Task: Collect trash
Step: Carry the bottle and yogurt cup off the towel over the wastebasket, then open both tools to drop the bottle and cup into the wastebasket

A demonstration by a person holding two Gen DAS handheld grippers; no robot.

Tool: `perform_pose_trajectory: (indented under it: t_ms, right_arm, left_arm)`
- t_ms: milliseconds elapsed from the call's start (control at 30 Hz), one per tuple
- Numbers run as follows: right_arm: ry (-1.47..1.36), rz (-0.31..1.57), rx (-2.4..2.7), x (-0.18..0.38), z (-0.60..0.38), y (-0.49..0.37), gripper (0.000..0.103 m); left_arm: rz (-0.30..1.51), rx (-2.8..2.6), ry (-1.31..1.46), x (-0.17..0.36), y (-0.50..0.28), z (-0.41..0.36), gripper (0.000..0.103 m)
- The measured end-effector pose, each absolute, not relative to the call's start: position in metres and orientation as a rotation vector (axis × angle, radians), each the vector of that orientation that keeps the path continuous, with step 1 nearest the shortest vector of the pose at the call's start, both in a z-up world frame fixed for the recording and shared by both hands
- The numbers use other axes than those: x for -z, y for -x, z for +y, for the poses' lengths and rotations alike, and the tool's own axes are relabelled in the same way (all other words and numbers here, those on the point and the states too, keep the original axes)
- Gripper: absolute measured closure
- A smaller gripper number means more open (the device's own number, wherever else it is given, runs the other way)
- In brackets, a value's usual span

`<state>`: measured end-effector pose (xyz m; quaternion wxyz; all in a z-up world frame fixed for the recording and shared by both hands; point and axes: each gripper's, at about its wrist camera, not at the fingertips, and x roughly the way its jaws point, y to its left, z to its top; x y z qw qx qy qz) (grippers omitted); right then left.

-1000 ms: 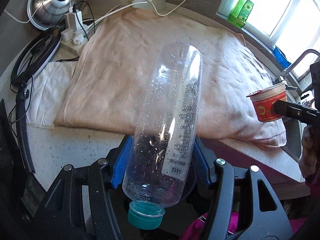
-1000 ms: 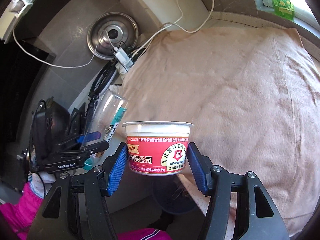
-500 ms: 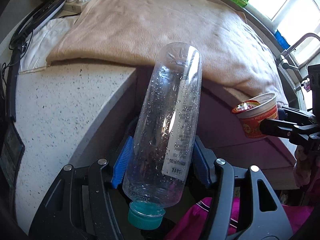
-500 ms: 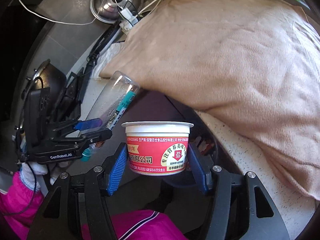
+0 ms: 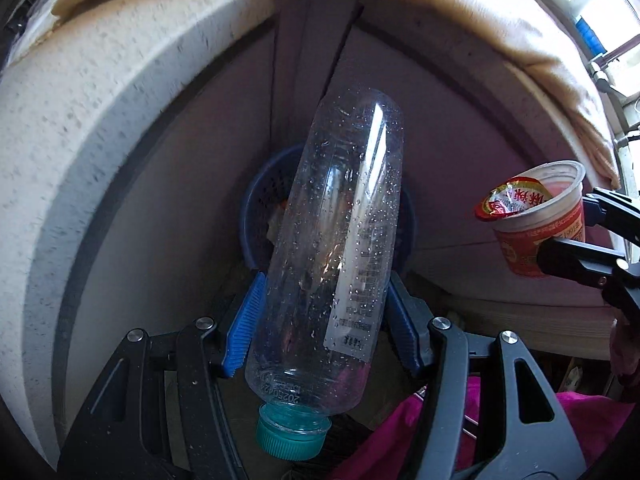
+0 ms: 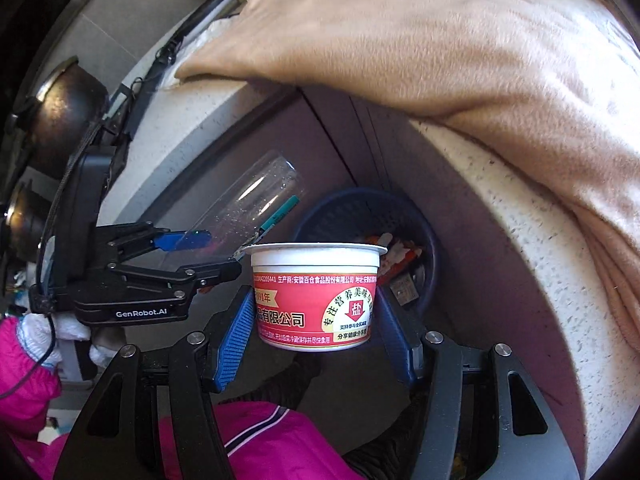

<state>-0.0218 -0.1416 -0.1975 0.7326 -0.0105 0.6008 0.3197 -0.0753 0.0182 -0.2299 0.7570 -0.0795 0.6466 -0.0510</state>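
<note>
Speckled stone counter [image 5: 100, 120] curves over purple cupboard doors [image 6: 332, 152], and a soft tan towel [image 6: 460, 48] droops over its edge. We squeeze a clear, wet plastic bottle [image 5: 340, 248] in our left gripper [image 5: 320, 312], blue ribbed pads tight on both sides, green cap [image 5: 292, 434] at 6 o'clock. Behind it, low down, sits a round blue mesh bin [image 6: 372, 216] with scraps inside. Our right gripper [image 6: 316, 320] pinches a red and white tub [image 6: 316, 296], smooth and round, with the bin behind it at 1 o'clock.
</note>
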Motion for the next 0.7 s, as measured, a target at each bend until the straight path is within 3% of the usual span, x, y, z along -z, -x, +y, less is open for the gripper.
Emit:
perform_pose_trajectory:
  t_ms: [700]
  right_arm:
    - [0.14, 1.376, -0.636, 0.253, -0.108, 0.019, 0.043]
  left_arm:
    - [1.52, 0.122, 0.161, 0.274, 0.058, 0.009, 0.042]
